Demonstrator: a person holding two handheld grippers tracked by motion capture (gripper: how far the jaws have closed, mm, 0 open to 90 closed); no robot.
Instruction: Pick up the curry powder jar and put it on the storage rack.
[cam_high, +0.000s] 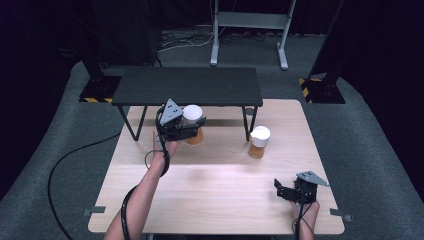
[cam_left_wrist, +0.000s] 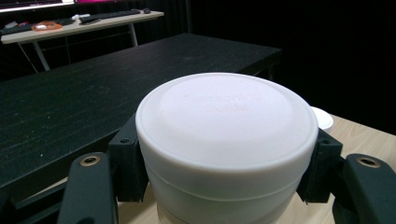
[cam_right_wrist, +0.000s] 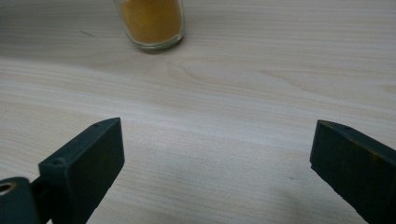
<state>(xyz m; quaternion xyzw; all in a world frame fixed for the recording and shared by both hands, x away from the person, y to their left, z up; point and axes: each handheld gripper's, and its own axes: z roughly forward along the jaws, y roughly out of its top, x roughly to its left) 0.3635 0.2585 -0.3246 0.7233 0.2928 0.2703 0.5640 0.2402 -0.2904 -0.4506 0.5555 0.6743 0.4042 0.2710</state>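
We have the left tongs (cam_high: 192, 131) clamped on the jar (cam_left_wrist: 226, 140) by its white lid, just before the black shelf (cam_high: 187, 85), right tongs (cam_high: 290, 192) spread and idle, and the lid could pop off, spilling the orange powder.

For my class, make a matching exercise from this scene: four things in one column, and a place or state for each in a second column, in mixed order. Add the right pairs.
Things
1. left gripper
2. right gripper
3. second jar
4. black shelf

Places or states
A. stands free on the wooden table, white lid on, orange powder inside
B. open, nothing between its fingers, low over the table's near right part
C. spans the table's far edge on thin legs
D. shut on the held jar, just under its white lid

Pairs: 1-D, 2-B, 3-A, 4-C
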